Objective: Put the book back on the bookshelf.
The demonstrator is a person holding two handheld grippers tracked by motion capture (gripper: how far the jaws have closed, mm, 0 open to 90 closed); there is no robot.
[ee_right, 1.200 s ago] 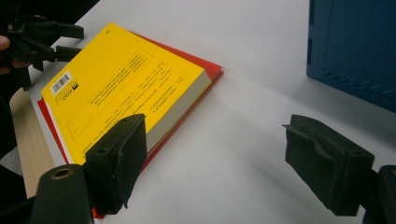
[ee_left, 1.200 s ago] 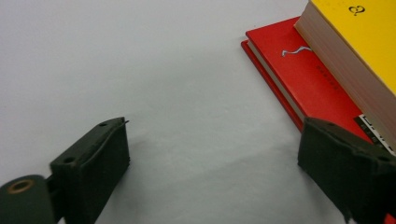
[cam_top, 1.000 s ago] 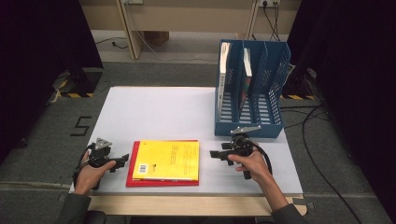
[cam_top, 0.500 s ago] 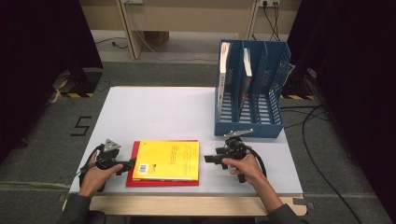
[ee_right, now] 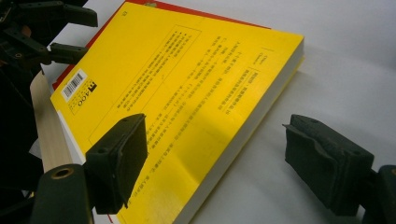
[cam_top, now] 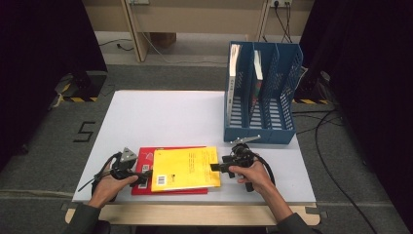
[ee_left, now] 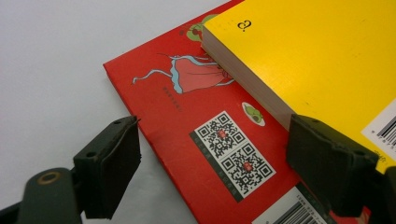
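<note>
Near the front edge of the white-topped bench, a thick yellow paperback book lies skewed on a flat red book, with a blue mesh plastic file rack holding a few upright books at the right back edge and grey carpet around. Left hand-held gripper has just been opening, jaws apart astride the red book's corner; right hand-held gripper stands apart around the yellow book's right edge.

each hand carries a black two-jaw tool. the left gripper bears a grey three-cornered plate on top, and a thin black cable loops from it. the right gripper has a grey bar on top and a thicker black cable curling behind. up close the jaws are matt black blocks — worn edges, brass-ringed holes. dark sleeves cover the forearms.
</note>
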